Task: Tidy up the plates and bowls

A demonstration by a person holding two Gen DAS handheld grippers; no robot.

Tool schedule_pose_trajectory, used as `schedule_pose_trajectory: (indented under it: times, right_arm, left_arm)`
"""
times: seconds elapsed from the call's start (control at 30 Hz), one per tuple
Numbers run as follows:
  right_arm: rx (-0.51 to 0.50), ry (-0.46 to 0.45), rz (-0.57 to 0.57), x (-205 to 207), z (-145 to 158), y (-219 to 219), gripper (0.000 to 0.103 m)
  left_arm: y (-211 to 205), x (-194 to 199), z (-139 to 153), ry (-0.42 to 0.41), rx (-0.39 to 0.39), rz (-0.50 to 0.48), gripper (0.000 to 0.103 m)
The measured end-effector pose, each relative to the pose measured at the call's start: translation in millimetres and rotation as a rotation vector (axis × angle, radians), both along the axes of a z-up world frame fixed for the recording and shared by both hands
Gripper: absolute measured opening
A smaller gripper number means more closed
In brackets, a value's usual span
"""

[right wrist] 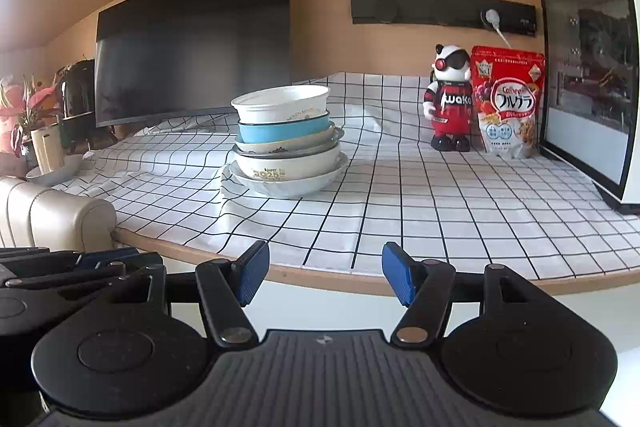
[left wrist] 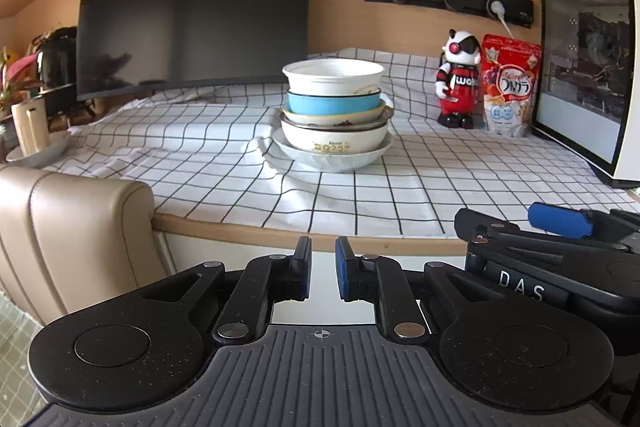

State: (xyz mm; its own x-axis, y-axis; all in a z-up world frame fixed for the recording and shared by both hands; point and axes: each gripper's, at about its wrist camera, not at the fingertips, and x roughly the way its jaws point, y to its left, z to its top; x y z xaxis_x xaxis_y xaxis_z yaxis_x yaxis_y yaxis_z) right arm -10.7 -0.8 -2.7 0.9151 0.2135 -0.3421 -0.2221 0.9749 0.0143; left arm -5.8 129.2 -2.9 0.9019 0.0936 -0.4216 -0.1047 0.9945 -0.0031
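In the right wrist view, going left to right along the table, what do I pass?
Potted plant → stack of bowls → toy robot → cereal bag → white computer case.

A lived-in home room: a counter (right wrist: 440, 195) under a checked cloth (left wrist: 224, 131) carries a dark monitor (left wrist: 192, 11), a cereal bag (right wrist: 507, 103) and a toy figure (right wrist: 449, 99) (sunglasses on), with a leather chair (left wrist: 76, 227) and houseplants (right wrist: 24, 115) alongside.

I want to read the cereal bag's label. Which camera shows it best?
The right wrist view: the cereal bag sits larger there, with the brand name and the script legible. The left wrist view shows the same bag smaller, its print harder to read.
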Motion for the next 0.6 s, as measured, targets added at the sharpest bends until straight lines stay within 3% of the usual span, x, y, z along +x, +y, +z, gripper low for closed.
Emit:
schedule_pose_trajectory:
  times: [0.6]
  right_arm:
    - [-0.012,-0.021,0.004,-2.3,-2.1,-1.0,0.063]
  left_arm:
    - [-3.9,1.9,1.8,-0.006,-0.01,-0.007,0.016]
